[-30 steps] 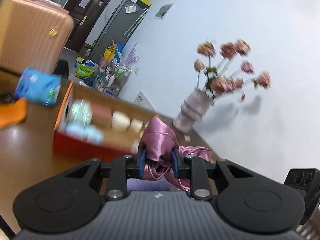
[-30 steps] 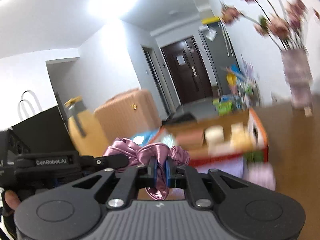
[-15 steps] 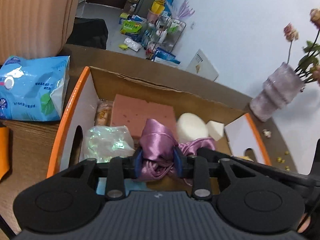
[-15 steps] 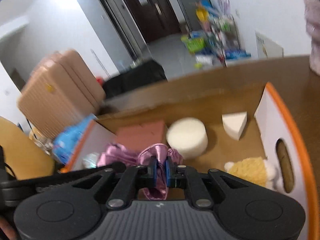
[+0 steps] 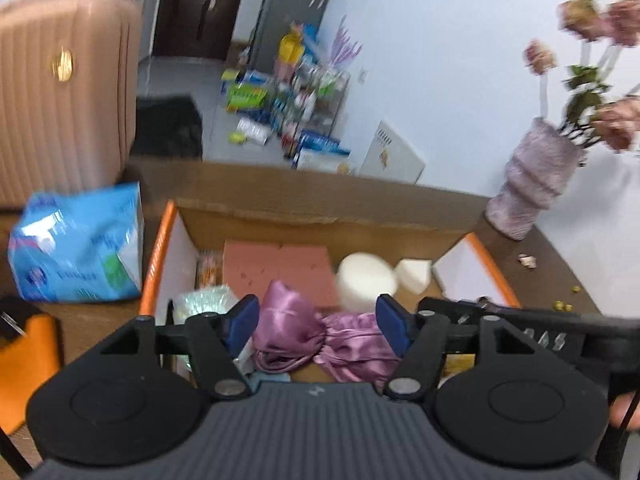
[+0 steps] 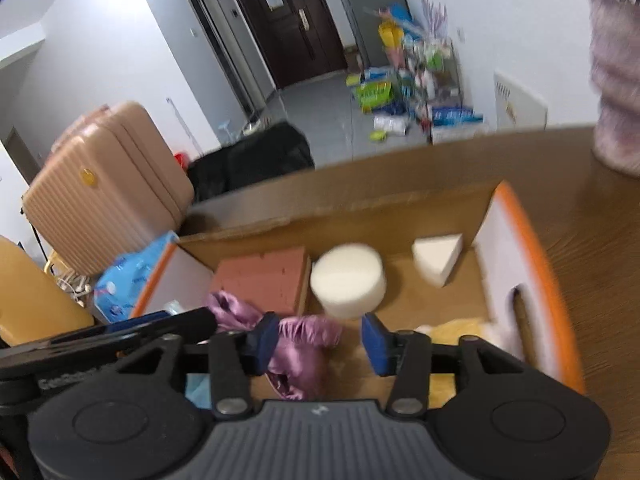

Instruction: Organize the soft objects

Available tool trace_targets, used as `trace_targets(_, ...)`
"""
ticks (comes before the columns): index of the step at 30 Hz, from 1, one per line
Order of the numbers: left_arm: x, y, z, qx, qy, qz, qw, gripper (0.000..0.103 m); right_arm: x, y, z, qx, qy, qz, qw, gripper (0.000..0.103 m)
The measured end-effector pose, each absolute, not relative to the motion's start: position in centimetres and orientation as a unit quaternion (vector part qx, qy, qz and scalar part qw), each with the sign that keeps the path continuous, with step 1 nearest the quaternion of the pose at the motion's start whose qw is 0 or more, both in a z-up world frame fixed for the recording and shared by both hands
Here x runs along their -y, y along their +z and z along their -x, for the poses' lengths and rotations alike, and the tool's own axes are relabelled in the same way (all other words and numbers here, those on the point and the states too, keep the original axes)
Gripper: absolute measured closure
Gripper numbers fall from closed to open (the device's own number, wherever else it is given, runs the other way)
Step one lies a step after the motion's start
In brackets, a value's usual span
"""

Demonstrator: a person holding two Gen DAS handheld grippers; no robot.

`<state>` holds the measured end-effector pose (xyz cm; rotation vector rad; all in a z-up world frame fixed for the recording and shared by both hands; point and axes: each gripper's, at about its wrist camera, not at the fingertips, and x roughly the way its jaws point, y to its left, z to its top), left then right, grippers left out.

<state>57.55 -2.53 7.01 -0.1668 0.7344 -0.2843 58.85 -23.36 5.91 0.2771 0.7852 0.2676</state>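
Note:
A pink satin cloth [image 5: 308, 336] lies bunched inside the orange-edged cardboard box [image 5: 158, 256], between the blue pads of my left gripper [image 5: 316, 324]. Those jaws are opening and the pads stand clear of the cloth. In the right wrist view the same cloth [image 6: 304, 344] sags beside the left pad of my right gripper [image 6: 320, 346], whose jaws are also opening with a wide gap to the right pad. The box [image 6: 536, 264] also holds a pink sponge block [image 6: 264, 280], a round white sponge [image 6: 348, 280], a white wedge sponge [image 6: 438, 256] and a yellow fluffy item [image 6: 456, 332].
A blue tissue pack [image 5: 76, 248] lies left of the box on the wooden table [image 5: 100, 320]. A ribbed vase [image 5: 532, 184] with pink flowers stands at the table's far right. A beige suitcase [image 5: 60, 92] stands behind, beside a black bag [image 6: 248, 160]. Something orange [image 5: 24, 364] lies at the left edge.
Both grippers came in over the box carrying the satin cloth, then their jaws spread apart. The cloth has dropped free between the pads into the box.

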Motion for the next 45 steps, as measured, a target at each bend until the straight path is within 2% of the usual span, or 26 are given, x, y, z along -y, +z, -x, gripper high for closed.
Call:
trace_targets(3,2.6,9.8,-54.5,-0.333,-0.137,0.063,0.931,0.033,24.7,9.4,-55.9,-0.349,0.122,-0.115,0.922,0.045)
trace_targets(6,2.8,12.4,-51.0,-0.304,-0.131,0.043,0.943,0.029,25.7,12.6,-52.1,-0.315,0.117,-0.082,0.938,0.044)
trace_targets(10,2.6,14.8,-45.0,-0.254,-0.116,0.011,0.96,0.022,27.0,15.7,-46.5,-0.264,0.113,-0.049,0.957,0.03)
trace_targets(15,2.7,15.3,-36.6,-0.188,-0.099,-0.021,0.977,0.012,27.6,16.7,-38.5,-0.208,0.128,-0.015,0.97,0.03)
trace_targets(19,2.8,13.4,-28.5,-0.132,-0.094,-0.05,0.986,0.002,27.1,15.2,-30.9,-0.139,0.129,0.018,0.982,0.028)
trace_targets(23,2.2,10.4,-19.9,-0.106,-0.081,-0.039,0.99,0.0,26.5,12.5,-22.7,-0.104,0.141,0.017,0.984,0.022)
trace_targets(25,1.7,8.8,-16.2,-0.108,-0.067,-0.032,0.991,0.0,26.0,10.8,-18.5,-0.102,0.151,0.026,0.983,0.015)
trace_targets(30,0.6,5.1,-9.7,-0.142,-0.039,-0.008,0.989,0.0,25.6,5.4,-10.7,-0.131,0.142,-0.011,0.981,0.015)
trace_targets(33,-0.3,4.1,-8.4,-0.172,-0.048,0.016,0.984,0.0,25.3,3.1,-8.2,-0.148,0.132,-0.022,0.98,0.015)
trace_targets(38,-0.3,4.1,-8.4,-0.165,-0.043,-0.001,0.985,0.0,24.6,1.9,-7.5,-0.169,0.135,-0.003,0.976,0.015)
trace_targets(45,-0.3,3.7,-10.8,-0.188,-0.051,0.019,0.981,0.0,25.6,1.4,-9.9,-0.182,0.123,-0.037,0.975,0.016)
